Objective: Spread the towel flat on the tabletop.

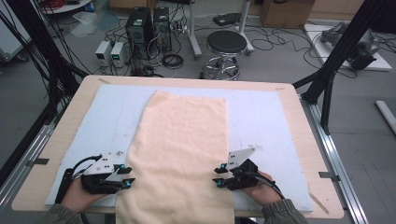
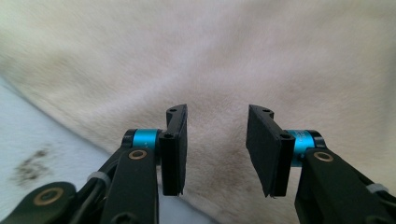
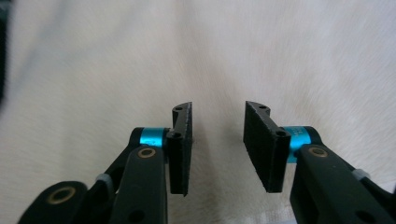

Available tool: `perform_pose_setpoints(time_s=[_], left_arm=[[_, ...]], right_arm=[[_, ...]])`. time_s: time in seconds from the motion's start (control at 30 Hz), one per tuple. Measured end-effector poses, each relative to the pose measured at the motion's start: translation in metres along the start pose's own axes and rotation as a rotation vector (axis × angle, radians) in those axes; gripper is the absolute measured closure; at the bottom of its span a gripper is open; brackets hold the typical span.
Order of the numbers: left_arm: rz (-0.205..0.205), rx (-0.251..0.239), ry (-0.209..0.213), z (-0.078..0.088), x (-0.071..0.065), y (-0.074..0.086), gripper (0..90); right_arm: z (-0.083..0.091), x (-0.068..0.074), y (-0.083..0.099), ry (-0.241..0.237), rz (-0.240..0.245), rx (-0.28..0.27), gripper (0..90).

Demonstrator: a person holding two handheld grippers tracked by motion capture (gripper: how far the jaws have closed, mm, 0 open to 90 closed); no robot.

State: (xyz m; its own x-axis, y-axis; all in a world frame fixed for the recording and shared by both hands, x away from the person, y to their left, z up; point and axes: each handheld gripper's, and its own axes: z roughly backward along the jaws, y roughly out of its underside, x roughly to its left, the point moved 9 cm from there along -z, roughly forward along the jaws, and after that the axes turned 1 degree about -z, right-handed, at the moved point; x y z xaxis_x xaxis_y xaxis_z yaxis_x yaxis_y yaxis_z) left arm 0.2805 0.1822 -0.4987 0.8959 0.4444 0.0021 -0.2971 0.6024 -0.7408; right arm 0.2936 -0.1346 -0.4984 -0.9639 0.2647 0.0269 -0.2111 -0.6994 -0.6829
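A pale peach towel [image 1: 180, 149] lies lengthwise down the middle of the white mat [image 1: 261, 116], and its near end hangs over the table's front edge. My left gripper [image 1: 126, 176] rests at the towel's left edge near the front, pointing inward. In the left gripper view its jaws [image 2: 217, 149] stand apart over the towel [image 2: 210, 56] with nothing between them. My right gripper [image 1: 218, 175] sits at the towel's right edge, facing the left one. Its jaws [image 3: 217, 147] are likewise apart above the towel [image 3: 210, 56], gripping nothing.
The mat covers most of the wooden table [image 1: 299, 121]. A dark smudge [image 2: 30, 168] marks the mat beside the towel's left edge. Beyond the table stand a round stool [image 1: 226, 44], computer towers [image 1: 140, 25], floor cables and a slanted black frame post [image 1: 341, 51].
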Motion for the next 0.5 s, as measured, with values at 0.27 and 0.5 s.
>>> perform_pose_setpoints(time_s=[0.27,0.5], left_arm=[[-0.023,-0.024,0.011,0.006,-0.011,-0.002,85.4],[-0.04,-0.081,0.014,0.033,-0.024,-0.007,74.5]], right_arm=[[0.004,0.009,0.004,-0.06,0.019,0.001,86.9],[0.035,0.033,-0.003,-0.087,0.023,-0.089,73.1]])
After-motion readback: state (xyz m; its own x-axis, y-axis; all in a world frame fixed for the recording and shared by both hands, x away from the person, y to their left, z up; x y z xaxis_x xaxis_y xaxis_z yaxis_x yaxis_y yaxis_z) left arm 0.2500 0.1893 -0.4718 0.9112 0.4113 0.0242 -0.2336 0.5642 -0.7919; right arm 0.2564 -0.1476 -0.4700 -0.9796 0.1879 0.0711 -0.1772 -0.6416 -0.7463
